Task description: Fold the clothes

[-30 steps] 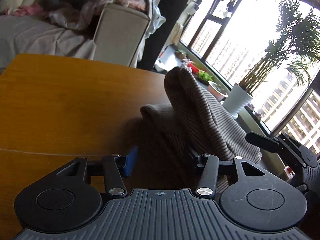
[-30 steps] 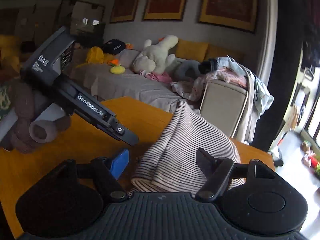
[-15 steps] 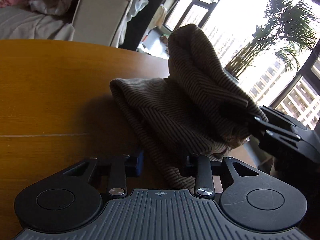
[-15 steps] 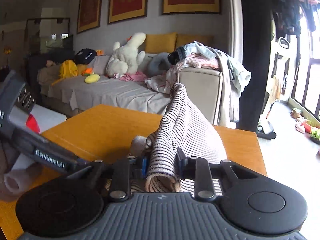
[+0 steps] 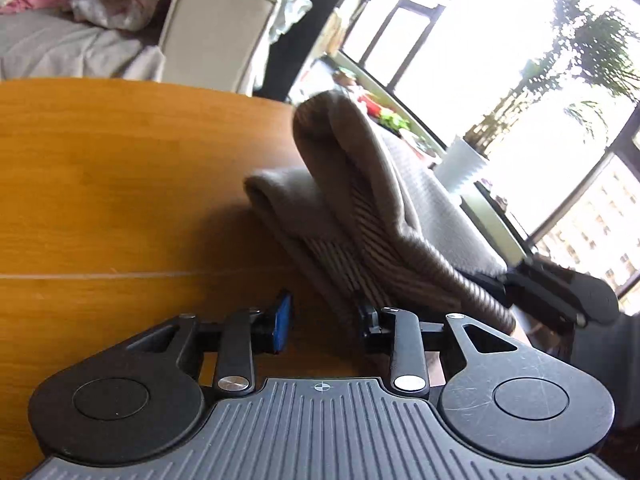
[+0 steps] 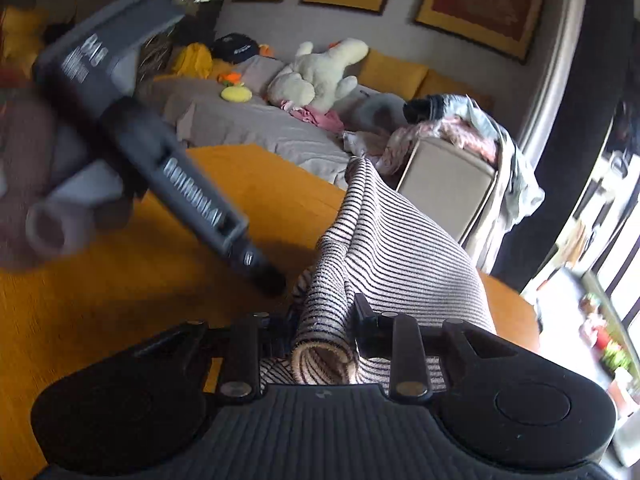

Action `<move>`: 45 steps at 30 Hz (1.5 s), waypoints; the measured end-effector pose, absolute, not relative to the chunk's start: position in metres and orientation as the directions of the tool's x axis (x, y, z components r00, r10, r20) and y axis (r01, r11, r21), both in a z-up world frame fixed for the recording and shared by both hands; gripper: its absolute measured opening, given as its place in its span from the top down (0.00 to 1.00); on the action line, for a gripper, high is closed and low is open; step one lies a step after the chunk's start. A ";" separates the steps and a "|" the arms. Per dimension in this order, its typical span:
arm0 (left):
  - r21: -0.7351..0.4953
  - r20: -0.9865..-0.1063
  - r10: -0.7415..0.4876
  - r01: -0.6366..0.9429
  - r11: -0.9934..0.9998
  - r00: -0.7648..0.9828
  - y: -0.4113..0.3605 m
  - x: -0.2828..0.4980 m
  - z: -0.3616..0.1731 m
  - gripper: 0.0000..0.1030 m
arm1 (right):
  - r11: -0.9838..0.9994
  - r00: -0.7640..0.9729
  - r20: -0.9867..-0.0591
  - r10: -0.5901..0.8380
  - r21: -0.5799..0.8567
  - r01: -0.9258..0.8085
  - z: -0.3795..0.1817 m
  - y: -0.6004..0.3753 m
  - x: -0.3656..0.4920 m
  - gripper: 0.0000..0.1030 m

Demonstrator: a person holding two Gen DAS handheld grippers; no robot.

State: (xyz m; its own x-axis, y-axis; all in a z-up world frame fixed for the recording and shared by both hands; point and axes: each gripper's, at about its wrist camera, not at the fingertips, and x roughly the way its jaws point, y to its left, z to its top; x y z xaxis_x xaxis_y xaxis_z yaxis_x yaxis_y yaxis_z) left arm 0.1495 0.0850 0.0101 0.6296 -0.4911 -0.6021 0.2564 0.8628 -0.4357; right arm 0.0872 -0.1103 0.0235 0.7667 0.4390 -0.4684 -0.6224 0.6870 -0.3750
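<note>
Fingers [image 5: 282, 321] of my left gripper [image 5: 326, 318] are spread apart w/ bare wood showing in the gap; nothing pinched. Blue pad on one side, black pad on the other sits right at the edge of the striped garment [image 5: 360, 208], can't tell if touching. Fingers [image 6: 362, 318] of my right gripper [image 6: 320, 320] are clamped on a rolled fold of that same garment [image 6: 384, 256], fabric bunched between both pads and lifted into a ridge running away from the cam.

Garment lies on the wooden tabletop [image 5: 120, 184], humped up in the middle, lower folds resting on the wood. From the right wrist view my left gripper [image 6: 256, 268] shows as a blurred grey body angling down, tip near the garment's left edge, just above the tabletop [image 6: 100, 300]. From the left wrist view the right gripper [image 5: 560, 292] is at the garment's far right edge.

Bkgd: sofa [image 6: 256, 128] w/ white plush toy [image 6: 316, 76], potted plant [image 5: 460, 168] by the window.
</note>
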 end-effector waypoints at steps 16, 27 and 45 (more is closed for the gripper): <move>-0.361 -0.581 -0.490 0.334 0.871 0.650 0.039 0.224 0.014 0.65 | 0.677 0.653 -0.448 0.610 -0.133 -0.724 0.072 -0.139 0.091 0.46; -0.391 -0.571 -0.512 0.336 0.857 0.642 0.051 0.218 0.011 0.64 | 0.694 0.685 -0.489 0.540 -0.202 -0.691 0.023 -0.122 0.103 0.55; -0.361 -0.561 -0.507 0.358 0.861 0.654 0.048 0.215 0.010 0.64 | 0.818 0.593 -0.568 0.571 0.329 -0.472 0.074 -0.206 0.263 0.20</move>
State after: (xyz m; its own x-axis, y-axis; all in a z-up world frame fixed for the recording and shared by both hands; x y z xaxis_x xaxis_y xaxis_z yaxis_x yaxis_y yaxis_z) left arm 0.2145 0.0481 0.0096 0.6539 -0.5074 -0.5612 0.3583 0.8610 -0.3609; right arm 0.2634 -0.2064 0.0743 0.5931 0.5707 -0.5680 -0.4724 0.8179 0.3285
